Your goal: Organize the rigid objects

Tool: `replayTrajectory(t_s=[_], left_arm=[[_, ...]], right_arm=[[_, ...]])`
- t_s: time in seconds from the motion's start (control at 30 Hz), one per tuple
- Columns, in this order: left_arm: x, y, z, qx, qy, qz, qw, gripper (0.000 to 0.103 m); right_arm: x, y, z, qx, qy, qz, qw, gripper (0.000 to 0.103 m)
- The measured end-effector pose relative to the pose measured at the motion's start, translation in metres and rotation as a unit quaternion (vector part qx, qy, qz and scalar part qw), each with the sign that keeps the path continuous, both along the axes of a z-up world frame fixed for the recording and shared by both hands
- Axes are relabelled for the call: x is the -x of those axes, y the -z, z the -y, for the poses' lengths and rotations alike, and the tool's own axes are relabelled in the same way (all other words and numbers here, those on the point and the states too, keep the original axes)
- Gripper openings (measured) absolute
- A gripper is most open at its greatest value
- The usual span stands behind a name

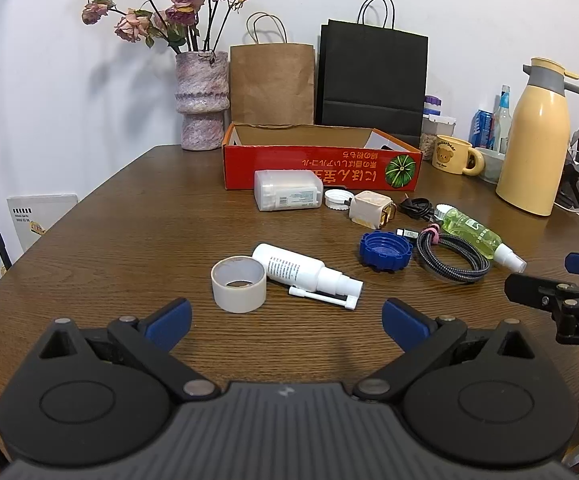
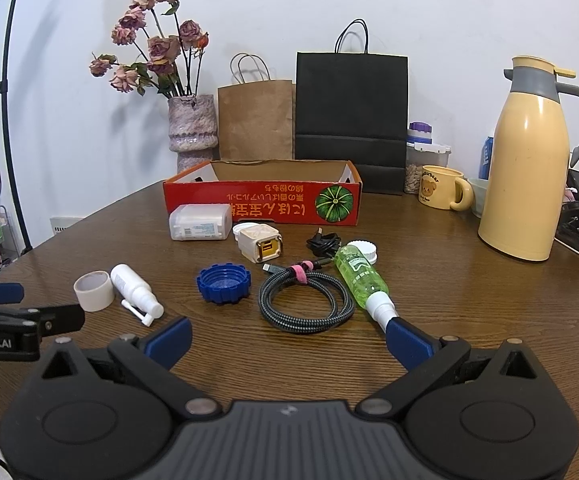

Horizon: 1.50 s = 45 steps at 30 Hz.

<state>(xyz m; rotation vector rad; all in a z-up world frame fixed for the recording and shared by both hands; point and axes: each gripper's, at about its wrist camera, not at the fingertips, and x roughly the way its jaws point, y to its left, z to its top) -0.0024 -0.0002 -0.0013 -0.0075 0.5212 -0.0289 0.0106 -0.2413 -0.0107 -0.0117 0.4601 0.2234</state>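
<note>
I held both grippers, left [image 1: 287, 322] and right [image 2: 288, 338], fingers wide, empty, over the surface [image 1: 129, 240]; red box [image 1: 321, 168] far.

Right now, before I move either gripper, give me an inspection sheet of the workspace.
Surface: brown wooden table, dry, no spills seen.
Job's things: red cardboard box open; tape roll, white spray bottle, blue lid, green spray bottle, beige charger, white plastic container all on the table outside it.
Clutter: yellow thermos, bear mug, vase of dried roses, two paper bags.
Grippers: left gripper open, empty; right gripper open, one finger beside the green bottle's nozzle.
Cables: braided cable coiled, black cord bundled.
Surroundings: white wall, light stand at left.
</note>
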Motion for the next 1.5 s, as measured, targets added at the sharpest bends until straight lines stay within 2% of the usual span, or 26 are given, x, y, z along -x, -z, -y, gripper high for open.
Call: replayTrajectory(t_s=[1.5], left_arm=[[0.0008, 0.0003, -0.0007, 0.003, 0.000, 0.001, 1.0000, 0.103]], right_arm=[[0.0024, -0.0055, -0.0009, 0.000, -0.001, 0.004, 1.000, 0.103]])
